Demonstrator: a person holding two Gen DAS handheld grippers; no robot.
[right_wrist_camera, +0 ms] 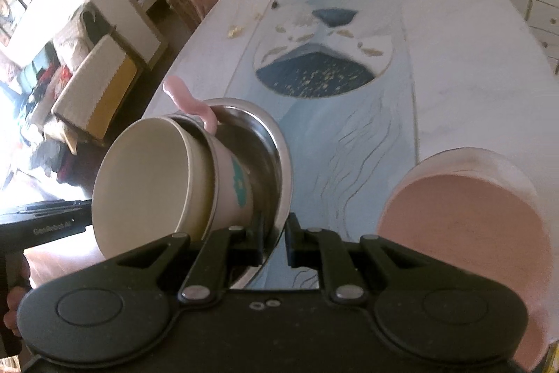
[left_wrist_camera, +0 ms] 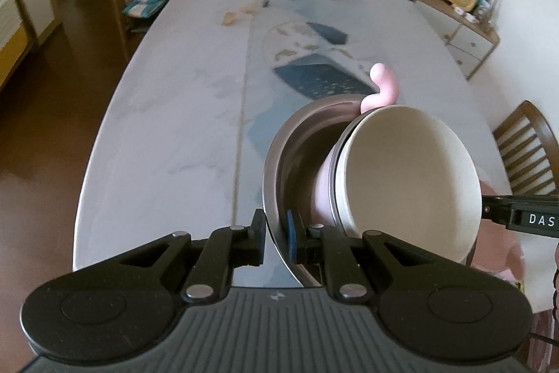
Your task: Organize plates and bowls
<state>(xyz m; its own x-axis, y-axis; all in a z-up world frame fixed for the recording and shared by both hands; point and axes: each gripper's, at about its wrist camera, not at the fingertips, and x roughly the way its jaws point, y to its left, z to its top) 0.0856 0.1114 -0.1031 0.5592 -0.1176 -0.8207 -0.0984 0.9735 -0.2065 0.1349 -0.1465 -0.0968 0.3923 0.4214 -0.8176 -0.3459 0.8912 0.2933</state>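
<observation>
From the left wrist camera, the left gripper [left_wrist_camera: 276, 238] has its two fingers nearly closed, pinching the rim of a shiny round metal bowl [left_wrist_camera: 276, 156]. The bowl is tipped up on its side above the near end of the long pale marble-look tabletop [left_wrist_camera: 167, 128]. A pink cup with a curly handle [left_wrist_camera: 323, 187] sits inside it, and a cream round bowl [left_wrist_camera: 408, 180] sits in the cup.

From the right wrist camera, the right gripper [right_wrist_camera: 274, 242] is nearly closed too, pinching the metal bowl's [right_wrist_camera: 279, 142] other rim. The pink cup [right_wrist_camera: 234, 184] and cream bowl [right_wrist_camera: 143, 180] are tucked inside. A wide pink plate [right_wrist_camera: 464, 233] lies by the tabletop's [right_wrist_camera: 454, 58] near right edge.
</observation>
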